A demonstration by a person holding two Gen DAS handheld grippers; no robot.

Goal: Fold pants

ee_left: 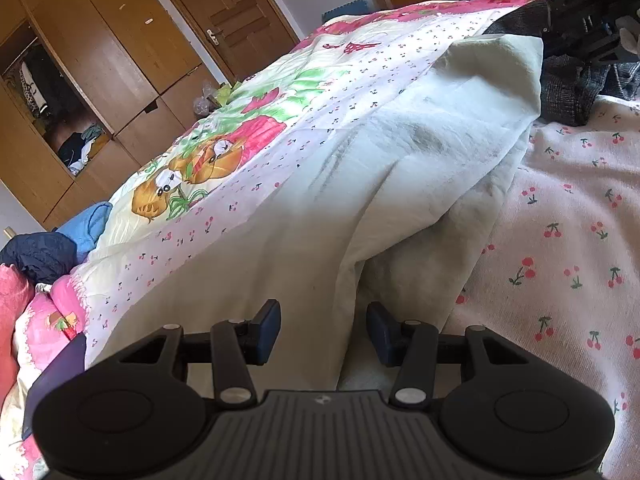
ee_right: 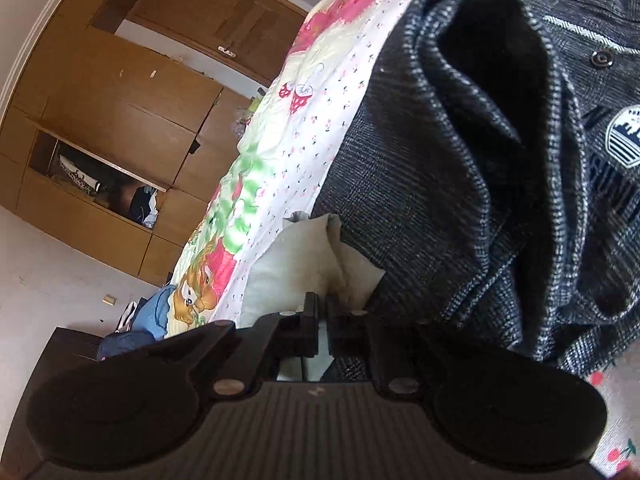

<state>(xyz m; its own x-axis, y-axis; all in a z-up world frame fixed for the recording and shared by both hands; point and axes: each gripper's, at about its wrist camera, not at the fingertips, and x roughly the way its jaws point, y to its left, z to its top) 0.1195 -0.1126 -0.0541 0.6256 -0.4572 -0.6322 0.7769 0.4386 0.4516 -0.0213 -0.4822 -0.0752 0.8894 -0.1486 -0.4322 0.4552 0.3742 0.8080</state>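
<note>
Cream-white pants [ee_left: 420, 152] lie stretched along the bed, with a raised fold running toward the far end. My left gripper [ee_left: 323, 330] is open, its blue pads on either side of the near end of the pants, which passes between them. My right gripper [ee_right: 322, 320] is shut, its jaws nearly together at the edge of the cream pants [ee_right: 296, 264]; whether cloth is pinched between them is hidden. The right gripper also shows in the left wrist view [ee_left: 588, 12] at the far end of the pants.
A dark grey checked shirt [ee_right: 480, 160] lies bunched beside the pants' far end. The cherry-print bedsheet [ee_left: 568, 240] covers the bed. Blue and navy clothes [ee_left: 60, 244] lie off the bed's left side. A wooden wardrobe [ee_left: 80, 80] stands along the wall.
</note>
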